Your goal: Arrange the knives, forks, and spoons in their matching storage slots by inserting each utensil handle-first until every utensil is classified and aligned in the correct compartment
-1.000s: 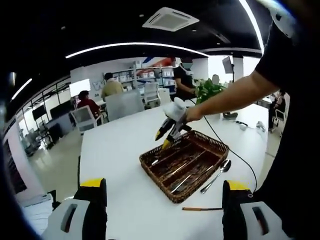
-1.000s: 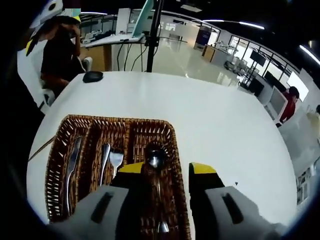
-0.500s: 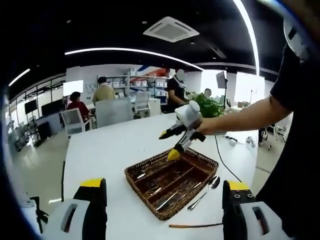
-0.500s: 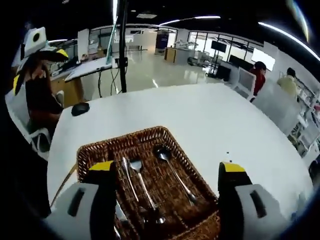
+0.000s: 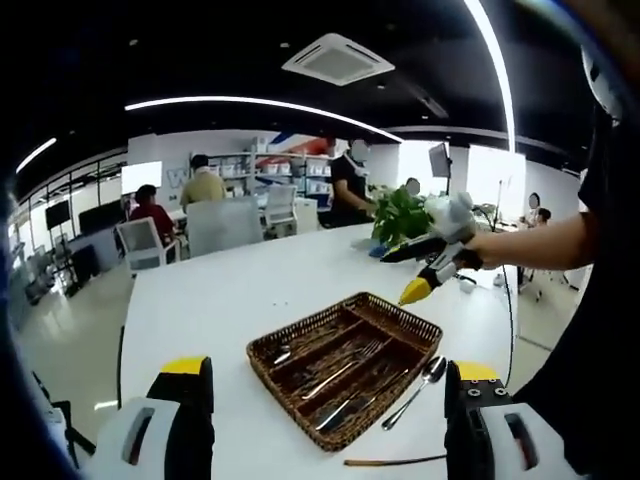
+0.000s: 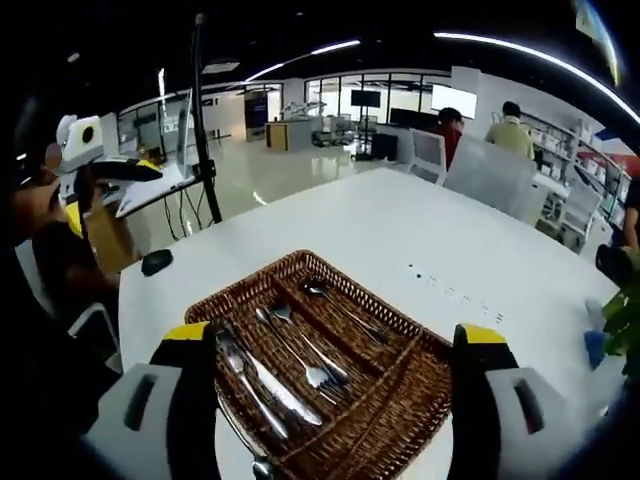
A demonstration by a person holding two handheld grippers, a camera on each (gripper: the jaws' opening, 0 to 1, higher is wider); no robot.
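left tool [image 5: 318, 420]: jaws wide apart, nothing between them, held above the near edge of the surface
right tool [image 6: 338, 400]: jaws wide apart, empty, over the near end of the tray; also seen in left gripper view [image 5: 425, 272], held up in a hand to the right of and above the tray, jaws apart
surface [image 5: 250, 290]: white, large, tray sits near its near-right part
wicker tray [image 5: 270, 352]: brown woven, divided into long compartments, flat on the surface
knife [image 6: 262, 382]: lies lengthwise in the left compartment in right gripper view
forks [image 6: 300, 345]: in the middle compartment, lengthwise
spoon in tray [image 6: 340, 308]: in the right compartment, bowl at the far end
loose spoon [image 5: 412, 385]: on the surface just beside the tray's right side, outside it
stick [image 5: 395, 461]: thin brown, on the surface near of the tray, apart from it
plant [image 5: 402, 213]: green, far right on the surface
computer mouse [image 6: 156, 261]: dark, on the surface left of the tray
people [image 5: 203, 180]: seated and standing at the far side of the office
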